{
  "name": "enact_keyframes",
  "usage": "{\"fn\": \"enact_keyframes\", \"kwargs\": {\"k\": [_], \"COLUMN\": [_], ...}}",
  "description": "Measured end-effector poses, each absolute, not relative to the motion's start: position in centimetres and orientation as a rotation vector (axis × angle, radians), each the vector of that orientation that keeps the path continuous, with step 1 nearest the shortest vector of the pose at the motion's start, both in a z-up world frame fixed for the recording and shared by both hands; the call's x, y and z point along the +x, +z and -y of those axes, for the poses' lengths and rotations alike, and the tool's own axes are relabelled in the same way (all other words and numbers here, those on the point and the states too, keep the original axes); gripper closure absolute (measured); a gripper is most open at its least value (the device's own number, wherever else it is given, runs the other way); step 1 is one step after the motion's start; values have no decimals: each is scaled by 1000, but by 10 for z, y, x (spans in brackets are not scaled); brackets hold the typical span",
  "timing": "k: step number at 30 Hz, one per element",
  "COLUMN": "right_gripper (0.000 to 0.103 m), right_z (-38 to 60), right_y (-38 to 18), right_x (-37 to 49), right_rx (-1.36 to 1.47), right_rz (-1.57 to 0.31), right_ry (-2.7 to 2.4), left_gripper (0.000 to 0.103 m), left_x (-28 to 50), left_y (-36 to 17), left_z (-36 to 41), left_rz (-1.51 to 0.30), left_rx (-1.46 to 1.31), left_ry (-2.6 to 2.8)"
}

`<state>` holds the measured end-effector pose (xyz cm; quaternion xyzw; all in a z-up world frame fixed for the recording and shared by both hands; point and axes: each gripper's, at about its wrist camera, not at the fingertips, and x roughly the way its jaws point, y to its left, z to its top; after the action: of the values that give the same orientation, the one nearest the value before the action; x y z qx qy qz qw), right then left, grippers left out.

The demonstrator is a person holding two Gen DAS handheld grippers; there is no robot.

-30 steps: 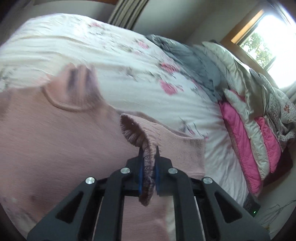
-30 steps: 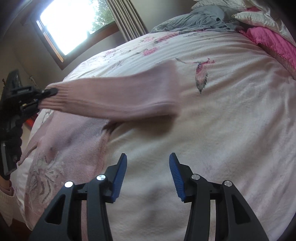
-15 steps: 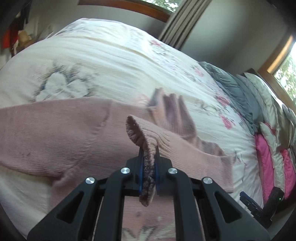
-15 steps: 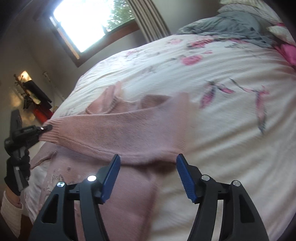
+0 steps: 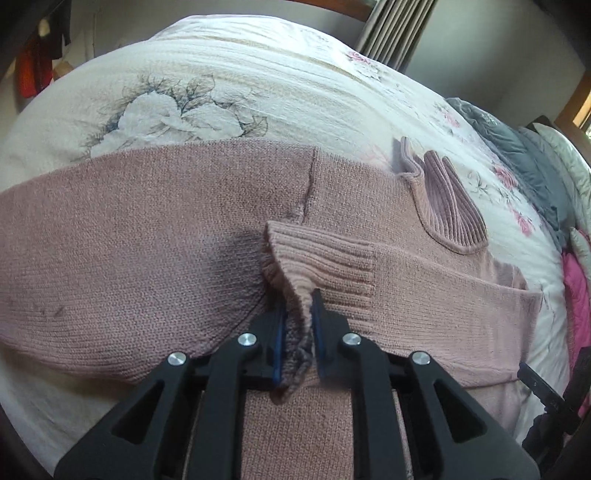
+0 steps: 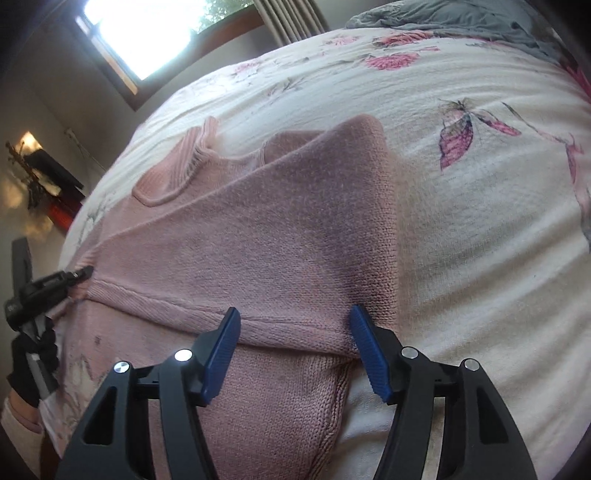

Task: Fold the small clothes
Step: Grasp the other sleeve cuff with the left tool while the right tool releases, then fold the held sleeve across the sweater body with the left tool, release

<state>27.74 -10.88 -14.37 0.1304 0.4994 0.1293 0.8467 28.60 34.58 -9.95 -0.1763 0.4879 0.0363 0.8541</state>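
A pink knitted sweater (image 5: pixel 155 236) lies flat on the floral bedspread (image 5: pixel 229 85), its ribbed collar (image 5: pixel 448 201) pointing towards the pillows. One sleeve is folded across the chest. My left gripper (image 5: pixel 298 317) is shut on that sleeve's ribbed cuff (image 5: pixel 325 258), low over the sweater's body. The other sleeve stretches out to the left. In the right wrist view the sweater (image 6: pixel 258 229) fills the middle, and my right gripper (image 6: pixel 295 350) hangs open just above the folded sleeve's lower edge near the shoulder fold. The left gripper (image 6: pixel 79 275) shows at the far left, still holding the cuff.
A grey blanket (image 5: pixel 517 147), pale pillows and a pink quilt (image 5: pixel 576 291) are piled at the head of the bed. A window (image 6: pixel 147 29) and curtains (image 6: pixel 291 18) stand behind the bed. Bare bedspread (image 6: pixel 480 221) lies right of the sweater.
My left gripper has carried the cuff across the sweater and down, so the sleeve now lies folded over the chest. My right gripper has come in close over the fold, staying open.
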Motion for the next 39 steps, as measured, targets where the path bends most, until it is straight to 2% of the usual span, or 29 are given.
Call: {"fn": "enact_keyframes", "kwargs": {"k": [4, 9, 16, 20, 22, 24, 27, 29, 33, 39], "right_gripper": [40, 40, 40, 40, 39, 38, 32, 32, 32, 32], "right_z": [98, 71, 57, 52, 47, 41, 24, 11, -14, -51], "right_y": [-117, -98, -144, -145, -137, -121, -102, -96, -97, -112], "right_x": [273, 267, 275, 274, 271, 262, 247, 239, 227, 217], "right_rx": [243, 229, 251, 206, 189, 185, 132, 113, 80, 60], "right_rz": [-1038, -1023, -1151, -1159, -1159, -1126, -1079, -1073, -1074, -1098], "right_ry": [273, 342, 293, 284, 279, 314, 362, 393, 452, 491], "left_gripper": [84, 75, 75, 74, 68, 49, 38, 35, 33, 33], "left_x": [272, 265, 280, 273, 263, 245, 209, 187, 136, 68], "left_y": [-68, -42, -99, -102, -93, -80, -65, -61, -62, -75], "left_z": [-355, -331, -320, -327, -330, -340, -378, -413, -493, -613], "left_rz": [-973, -934, -1081, -1049, -1041, -999, -944, -934, -920, -852], "left_rx": [-414, -376, -398, -443, -434, -419, -442, -475, -537, -787], "left_ry": [56, -37, -18, -35, -36, -39, 2, 56, 190, 359]}}
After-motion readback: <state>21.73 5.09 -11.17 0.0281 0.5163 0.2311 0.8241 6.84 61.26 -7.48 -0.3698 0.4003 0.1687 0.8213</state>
